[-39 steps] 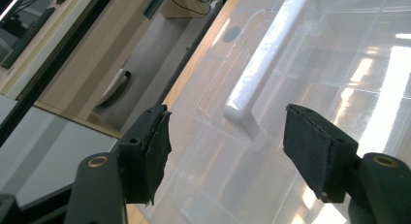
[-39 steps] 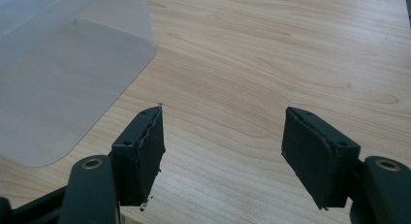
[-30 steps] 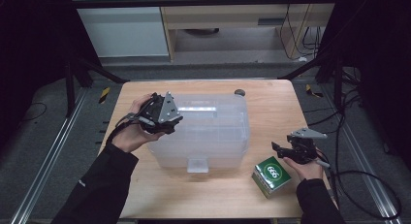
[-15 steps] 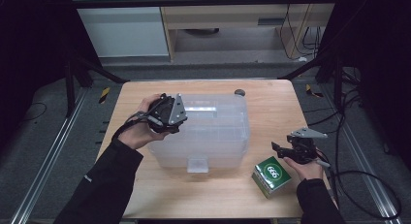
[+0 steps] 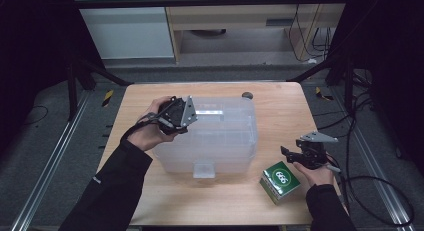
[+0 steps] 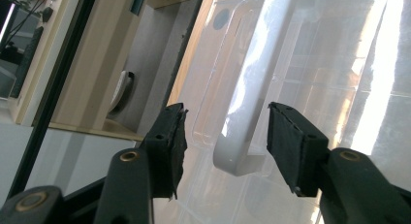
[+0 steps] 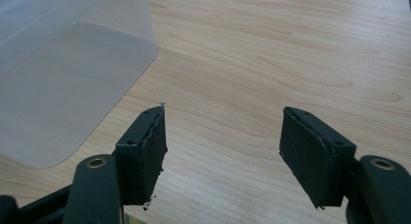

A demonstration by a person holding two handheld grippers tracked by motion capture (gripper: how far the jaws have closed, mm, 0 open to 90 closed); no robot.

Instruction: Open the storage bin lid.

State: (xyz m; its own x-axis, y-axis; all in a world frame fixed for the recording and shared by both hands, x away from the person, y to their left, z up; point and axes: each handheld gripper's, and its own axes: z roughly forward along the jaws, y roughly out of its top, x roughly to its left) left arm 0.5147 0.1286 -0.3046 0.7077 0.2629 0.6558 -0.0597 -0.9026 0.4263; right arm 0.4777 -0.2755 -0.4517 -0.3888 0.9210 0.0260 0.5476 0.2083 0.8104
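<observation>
Bin, light, stiff, slippery plastic, is best taken by its left latch, which the closing left gripper straddles untouched; right gripper gapes empty.

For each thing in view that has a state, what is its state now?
Bin: lid on, upright.
Latch: between the left jaws, not yet pinched.
Left gripper: open, jaws just closing.
Right gripper: open, nothing between jaws.
Green box: closed, on the table.
</observation>
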